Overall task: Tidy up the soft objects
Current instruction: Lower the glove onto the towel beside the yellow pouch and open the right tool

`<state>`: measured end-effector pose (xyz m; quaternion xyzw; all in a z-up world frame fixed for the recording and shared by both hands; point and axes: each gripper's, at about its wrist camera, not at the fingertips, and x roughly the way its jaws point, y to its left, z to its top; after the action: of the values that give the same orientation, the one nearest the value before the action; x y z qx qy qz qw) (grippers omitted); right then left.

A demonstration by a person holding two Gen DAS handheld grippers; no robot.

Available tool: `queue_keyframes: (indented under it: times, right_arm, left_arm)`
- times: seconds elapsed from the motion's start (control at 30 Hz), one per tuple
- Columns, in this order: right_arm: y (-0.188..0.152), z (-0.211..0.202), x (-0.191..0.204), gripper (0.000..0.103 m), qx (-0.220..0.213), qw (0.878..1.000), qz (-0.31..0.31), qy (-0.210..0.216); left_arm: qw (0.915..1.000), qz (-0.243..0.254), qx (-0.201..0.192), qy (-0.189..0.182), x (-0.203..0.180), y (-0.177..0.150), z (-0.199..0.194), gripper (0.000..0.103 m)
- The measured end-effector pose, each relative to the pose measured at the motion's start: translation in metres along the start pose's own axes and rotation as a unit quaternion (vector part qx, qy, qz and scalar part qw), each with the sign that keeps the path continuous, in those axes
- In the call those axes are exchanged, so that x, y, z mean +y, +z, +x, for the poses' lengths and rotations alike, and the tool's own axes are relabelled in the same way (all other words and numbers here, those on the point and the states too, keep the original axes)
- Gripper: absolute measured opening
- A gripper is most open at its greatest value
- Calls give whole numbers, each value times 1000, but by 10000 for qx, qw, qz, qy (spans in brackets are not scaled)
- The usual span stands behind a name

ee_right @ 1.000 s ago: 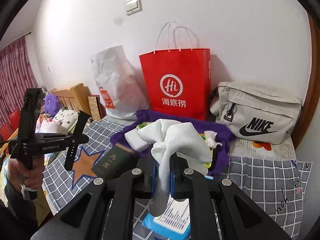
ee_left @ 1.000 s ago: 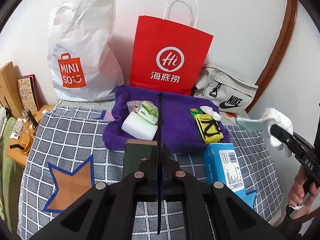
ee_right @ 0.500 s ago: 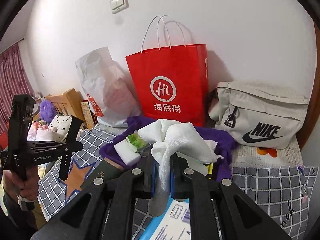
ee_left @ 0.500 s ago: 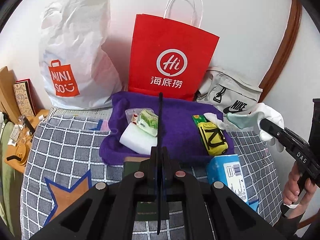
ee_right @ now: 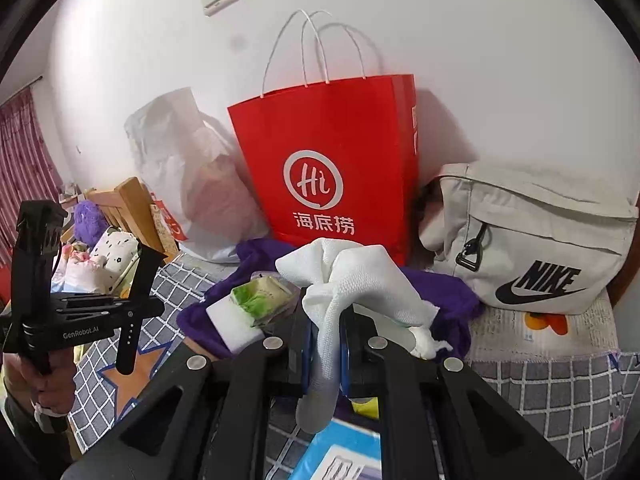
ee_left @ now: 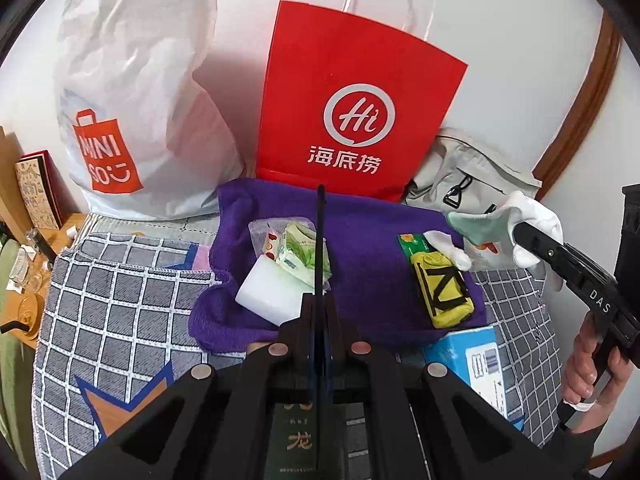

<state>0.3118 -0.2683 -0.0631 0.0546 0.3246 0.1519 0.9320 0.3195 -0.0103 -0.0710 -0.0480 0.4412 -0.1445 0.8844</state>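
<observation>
The right tool pinches a white cloth, held up above the purple towel before the red bag. The left tool is pressed together, empty, over the towel. The cloth bunches and droops; a loose fold could slip free or snag the sponge and yellow pouch below.

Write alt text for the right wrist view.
The right gripper is shut on a crumpled white cloth, held above a purple towel on a checked bedspread. Behind stand a red paper bag and a beige Nike bag; the left gripper shows at left.
</observation>
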Motion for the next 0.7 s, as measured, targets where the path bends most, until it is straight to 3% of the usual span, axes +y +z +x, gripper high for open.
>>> queue_keyframes:
  times: [0.27, 0.7]
  right_arm:
    - [-5, 41, -20, 11, 172, 9998, 82, -53]
    - [-26, 97, -47, 12, 824, 9962, 228, -149]
  left_arm:
    - [9995, -24, 230, -195, -5, 14, 38, 4]
    - [9952, -95, 768, -597, -18, 38, 114, 4]
